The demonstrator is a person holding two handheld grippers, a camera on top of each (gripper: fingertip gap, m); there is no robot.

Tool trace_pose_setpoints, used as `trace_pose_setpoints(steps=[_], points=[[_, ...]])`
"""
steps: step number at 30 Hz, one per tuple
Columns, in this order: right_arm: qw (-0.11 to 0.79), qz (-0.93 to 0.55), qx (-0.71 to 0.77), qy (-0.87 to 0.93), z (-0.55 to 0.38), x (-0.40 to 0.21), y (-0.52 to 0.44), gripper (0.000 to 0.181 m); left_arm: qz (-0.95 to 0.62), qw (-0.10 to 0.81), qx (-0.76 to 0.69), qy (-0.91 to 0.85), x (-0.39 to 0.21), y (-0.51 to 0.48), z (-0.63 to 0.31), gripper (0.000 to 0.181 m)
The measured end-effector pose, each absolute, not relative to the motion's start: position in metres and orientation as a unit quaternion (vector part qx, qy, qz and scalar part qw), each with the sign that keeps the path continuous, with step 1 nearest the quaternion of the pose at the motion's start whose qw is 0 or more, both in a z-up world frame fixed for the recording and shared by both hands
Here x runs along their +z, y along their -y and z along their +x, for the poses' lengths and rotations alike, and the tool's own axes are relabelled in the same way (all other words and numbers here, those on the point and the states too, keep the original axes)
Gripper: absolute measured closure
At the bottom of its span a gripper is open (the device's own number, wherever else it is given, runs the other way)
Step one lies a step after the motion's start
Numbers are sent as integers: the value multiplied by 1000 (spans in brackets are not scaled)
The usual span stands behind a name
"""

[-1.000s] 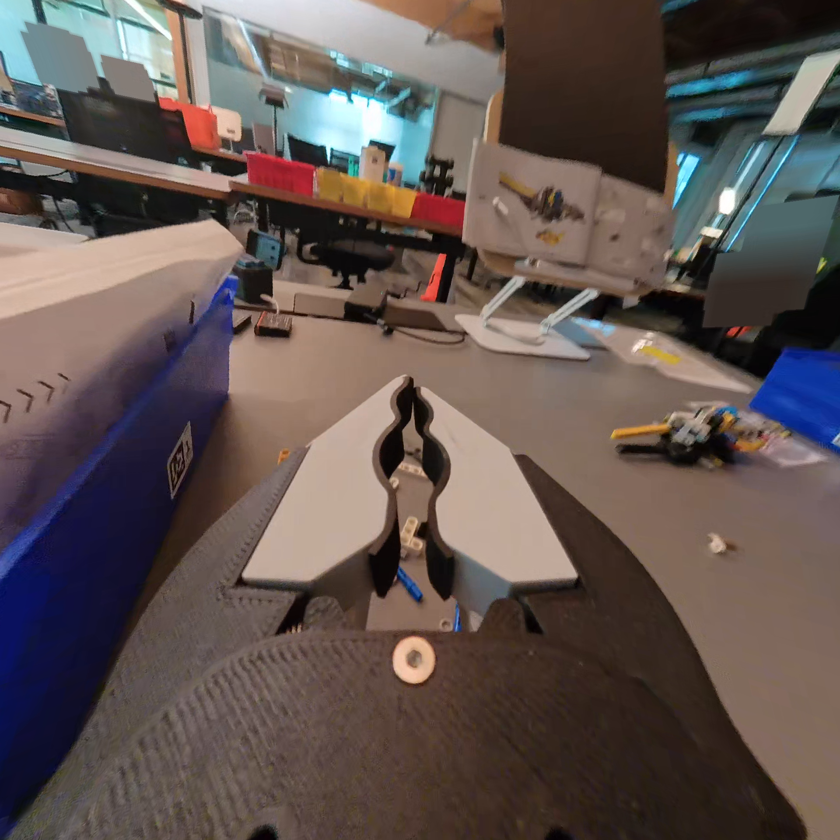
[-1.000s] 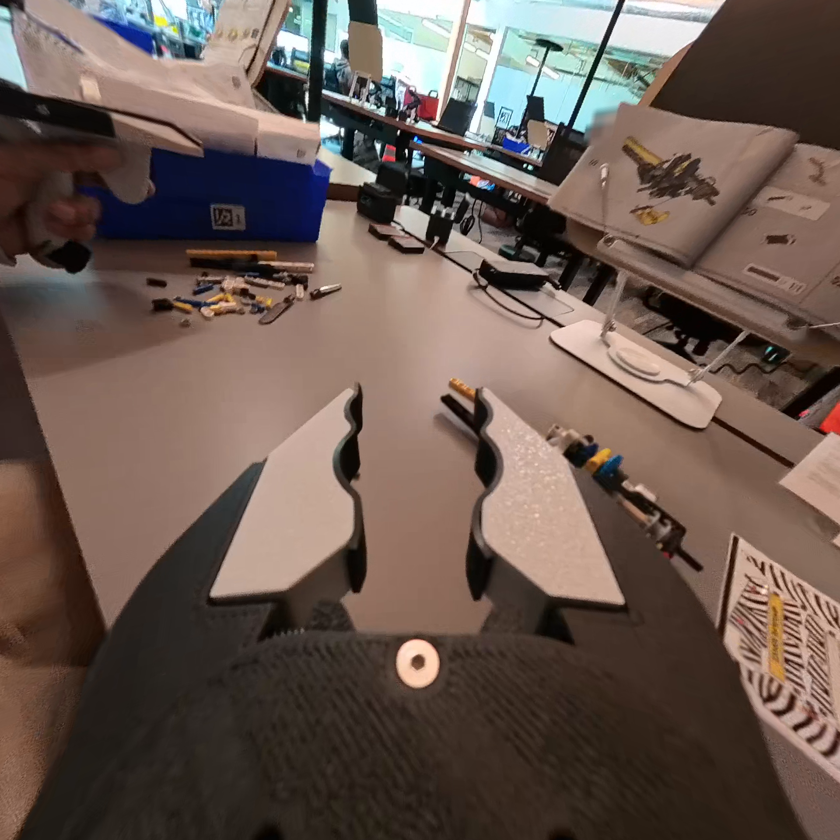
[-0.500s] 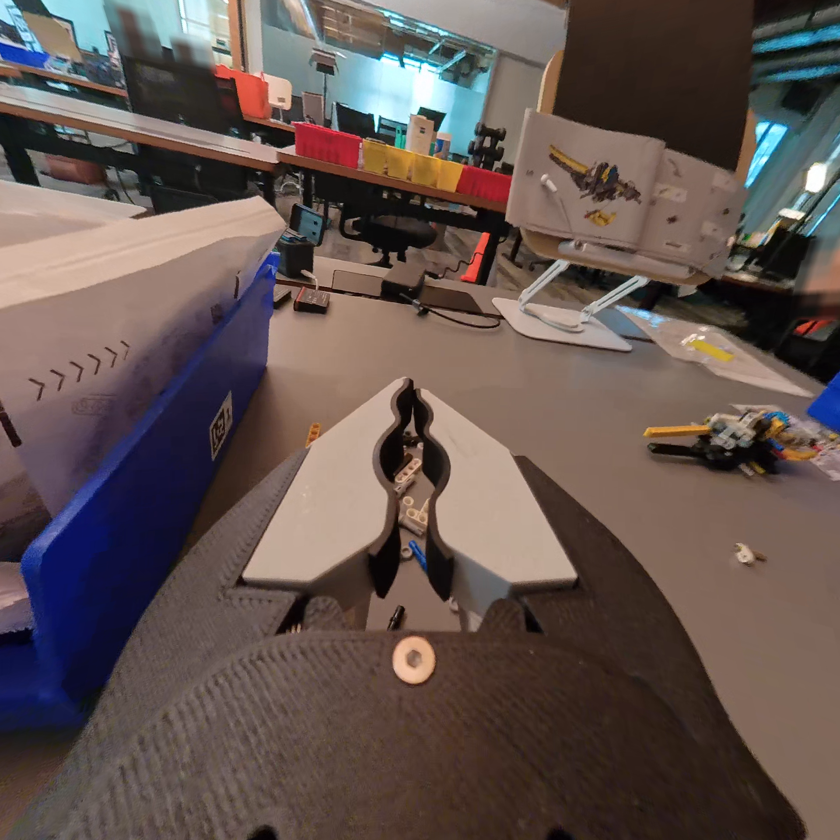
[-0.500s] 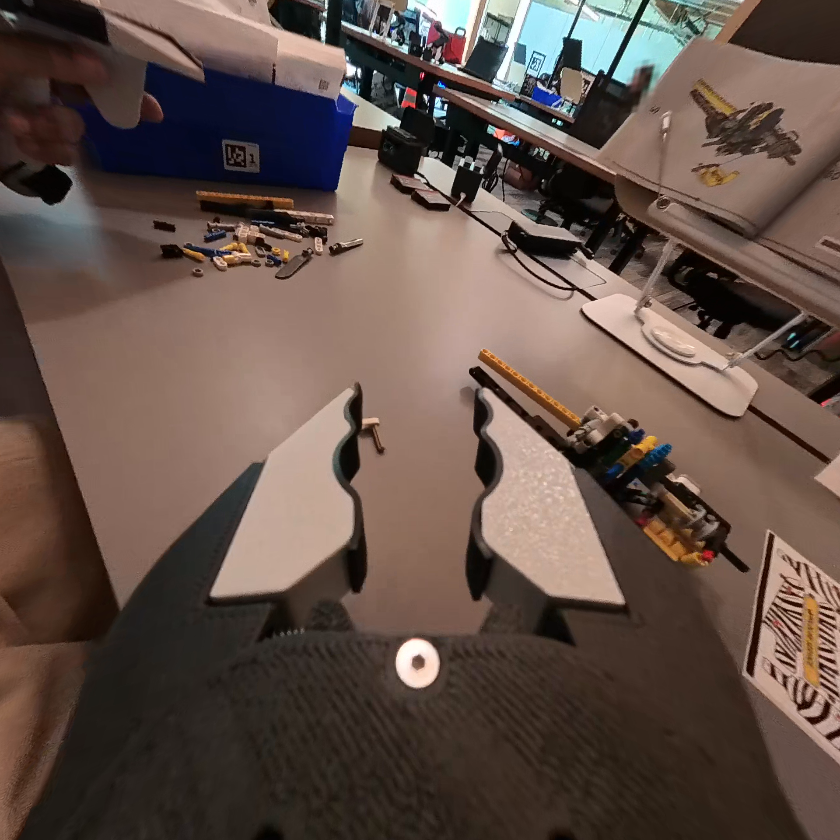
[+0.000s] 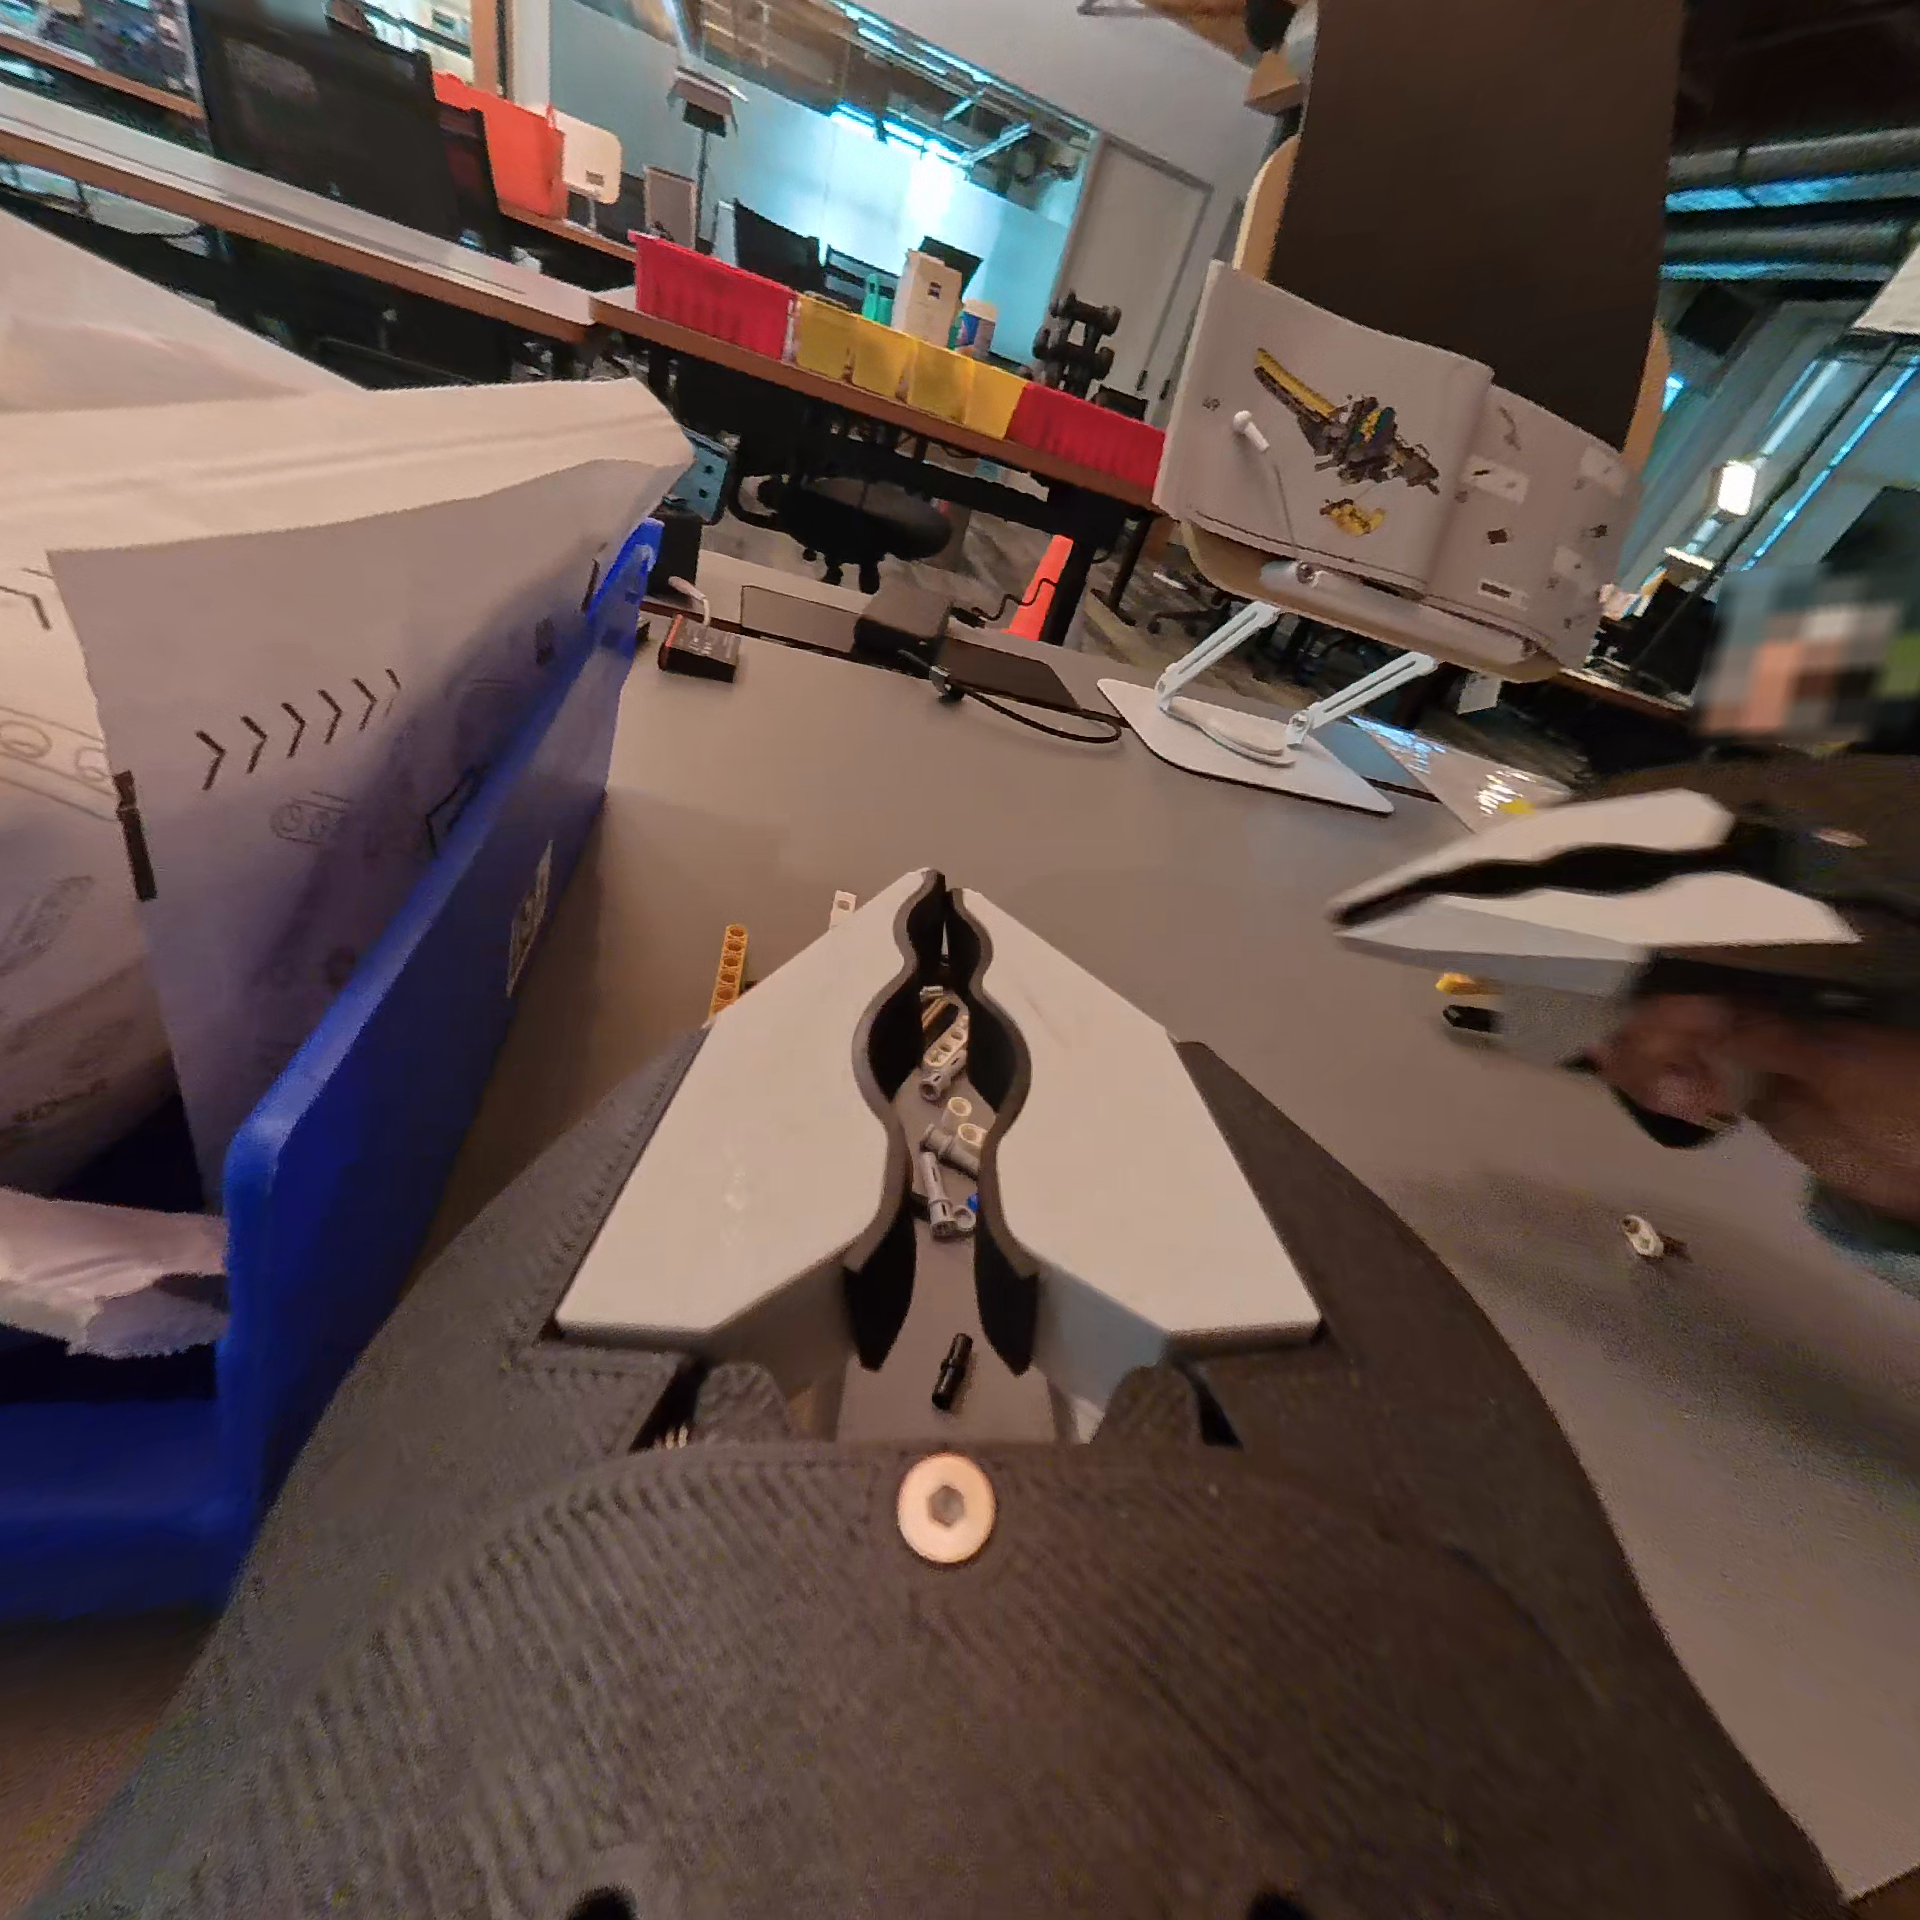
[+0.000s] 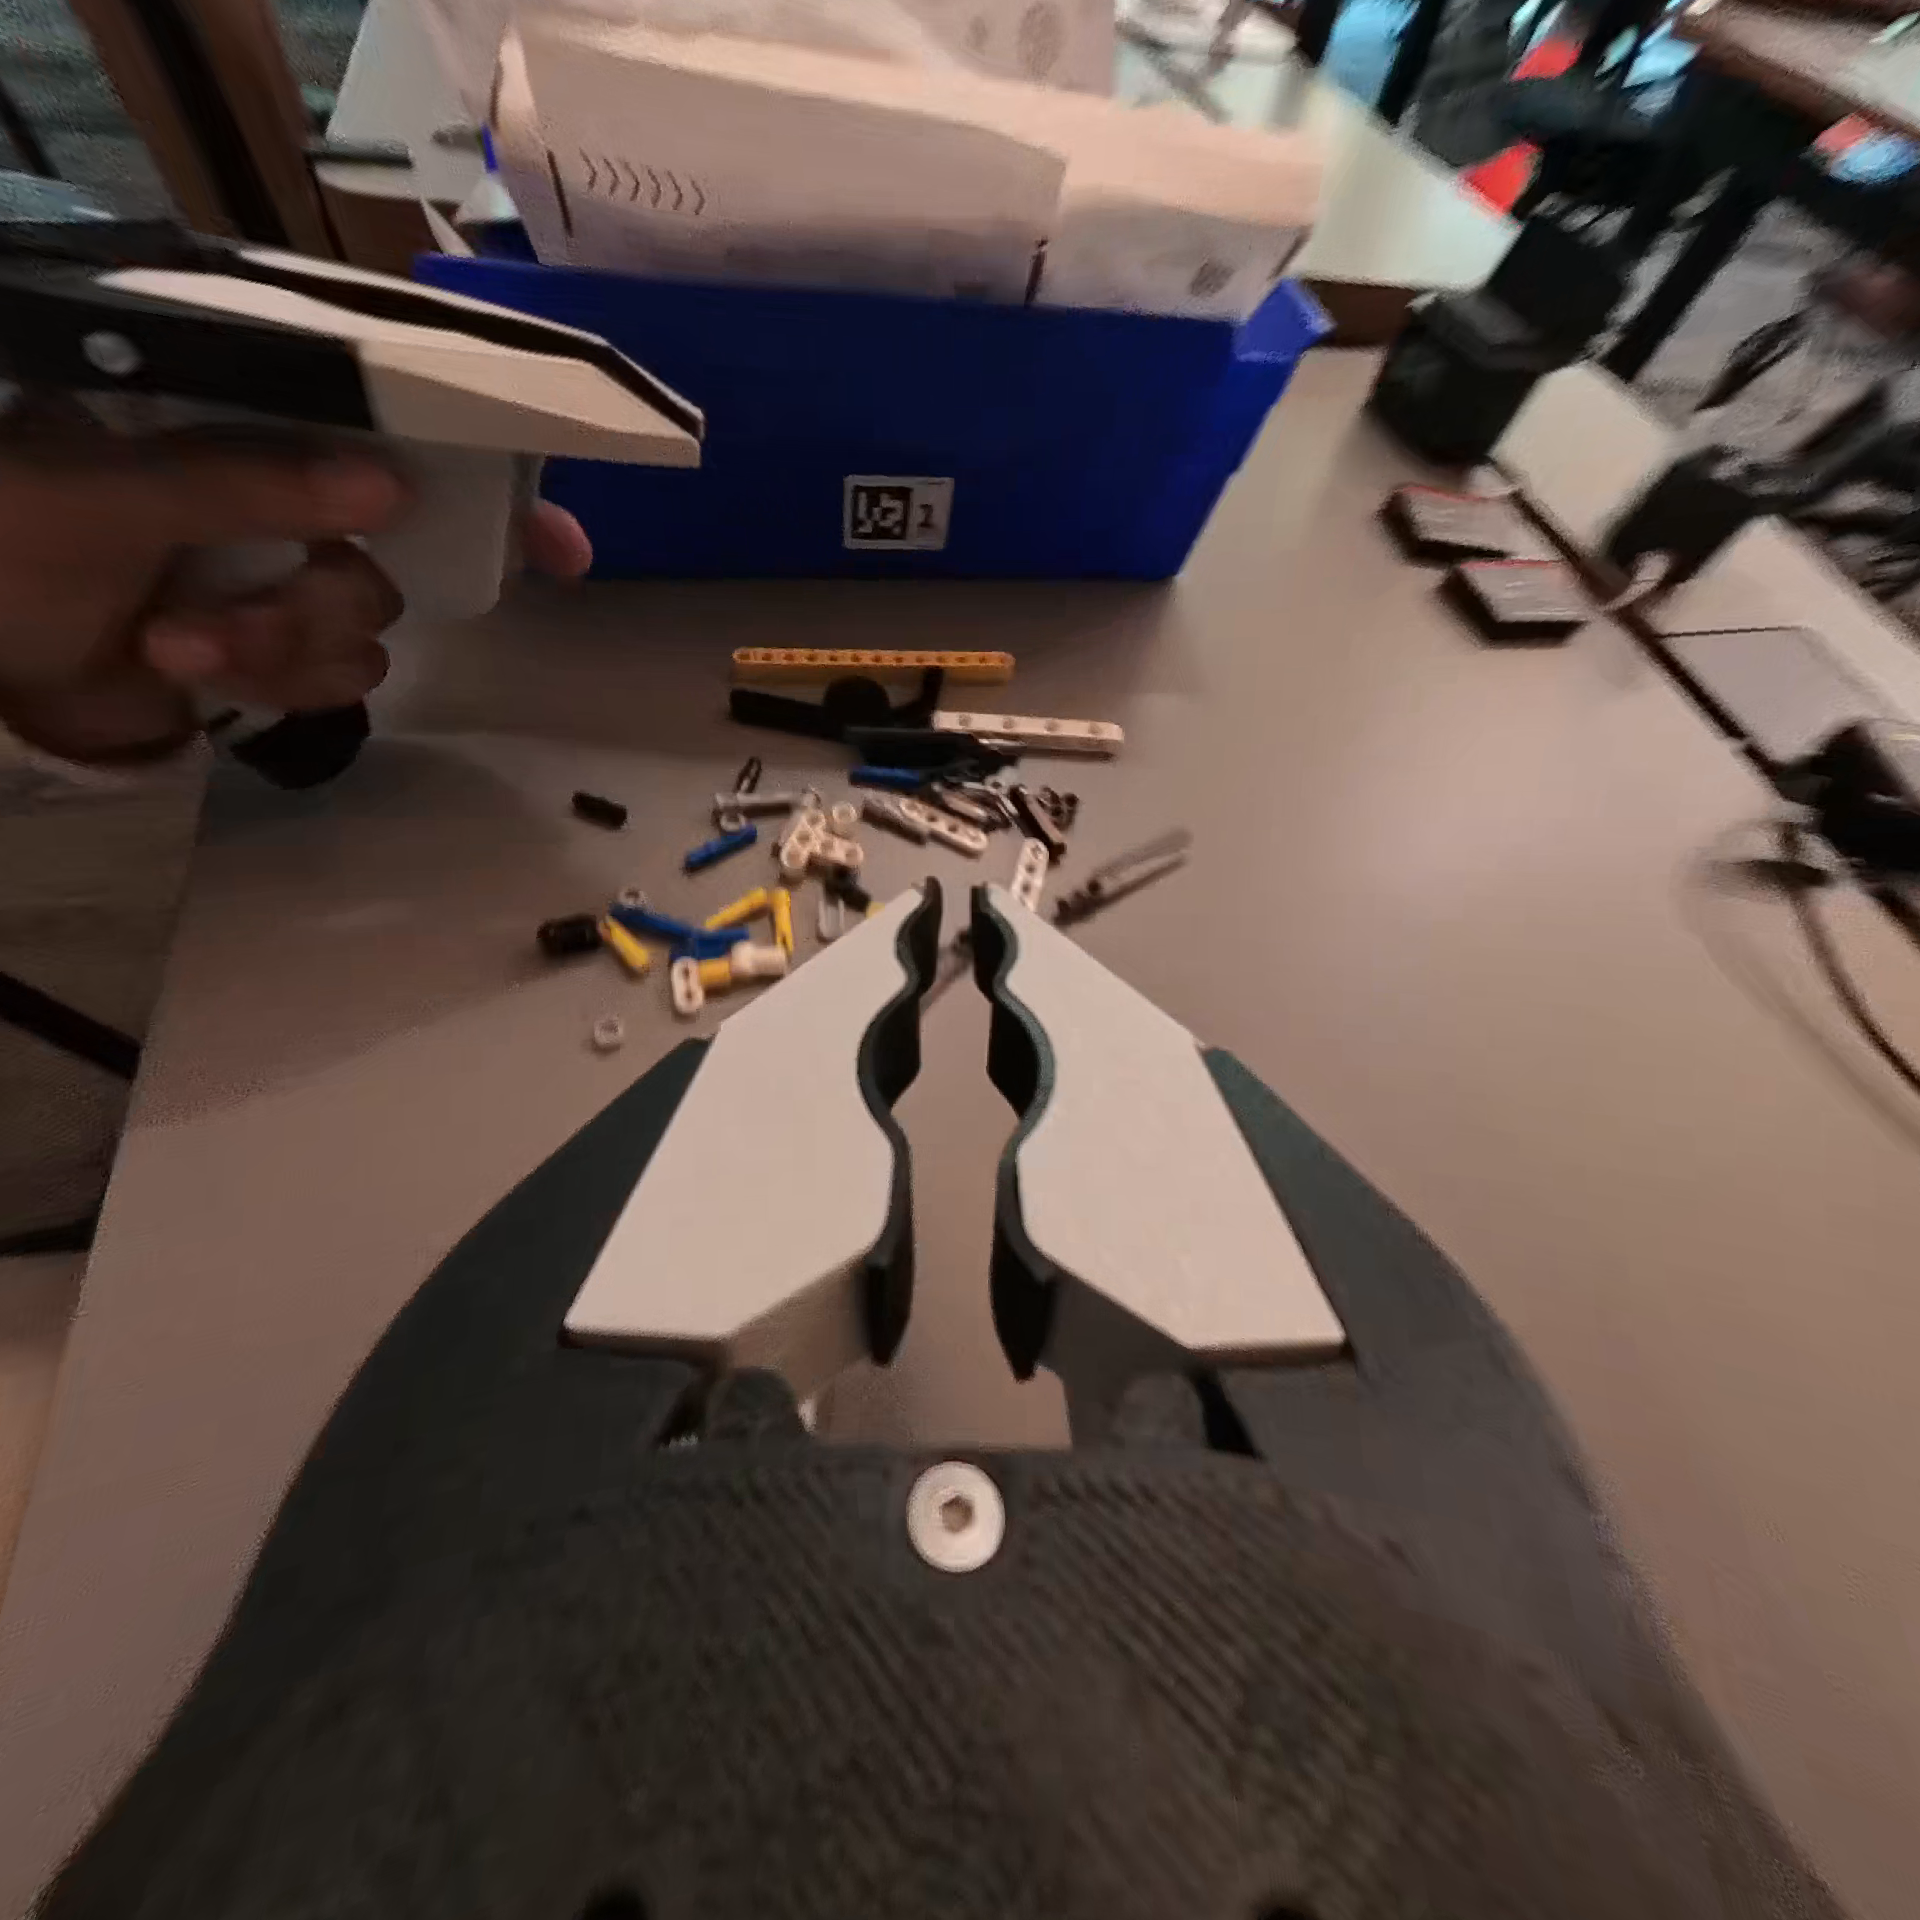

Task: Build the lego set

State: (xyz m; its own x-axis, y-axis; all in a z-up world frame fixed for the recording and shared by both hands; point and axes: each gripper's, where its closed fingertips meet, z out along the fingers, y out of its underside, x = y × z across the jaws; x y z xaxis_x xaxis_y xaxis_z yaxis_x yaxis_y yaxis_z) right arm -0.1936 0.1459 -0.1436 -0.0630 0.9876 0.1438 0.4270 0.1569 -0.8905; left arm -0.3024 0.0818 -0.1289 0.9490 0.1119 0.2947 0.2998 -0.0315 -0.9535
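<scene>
Loose lego pieces [image 6: 831, 852] lie scattered on the grey table, with a long yellow beam [image 6: 873, 663] and a white beam [image 6: 1029, 732] behind them. My right gripper [image 6: 956, 899] hovers just in front of this pile, its jaws drawn together to a sliver and empty. It also shows in the left wrist view [image 5: 1351, 914], at the right. My left gripper [image 5: 943, 883] is shut and empty above the pile; small grey pieces [image 5: 945, 1143] show below its fingers. It shows in the right wrist view [image 6: 681, 436], held by a hand [image 6: 156, 582].
A blue bin [image 6: 883, 416] stuffed with white paper bags [image 5: 364, 623] stands just behind the pile. An instruction booklet on a stand [image 5: 1382, 468] is at the back. A small white piece [image 5: 1642, 1236] lies alone at the right. Black devices and cables [image 6: 1507, 592] lie at the right. About 12 cm separates my left fingertips from my right.
My right gripper has swung left, away from the part-built model, to face the loose pieces and the bin, and its jaws have closed from wide open. It has come into the left wrist view.
</scene>
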Motion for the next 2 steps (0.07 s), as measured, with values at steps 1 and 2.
trace_pose_setpoints(steps=[1, 2], points=[[384, -554, 345, 654, -213, -151, -144, 178, -716, 680, -69, 139, -129, -82, -302, 181], [361, -559, 339, 664, -231, -161, -143, 178, -718, 680, -65, 135, -129, -82, -303, 181]])
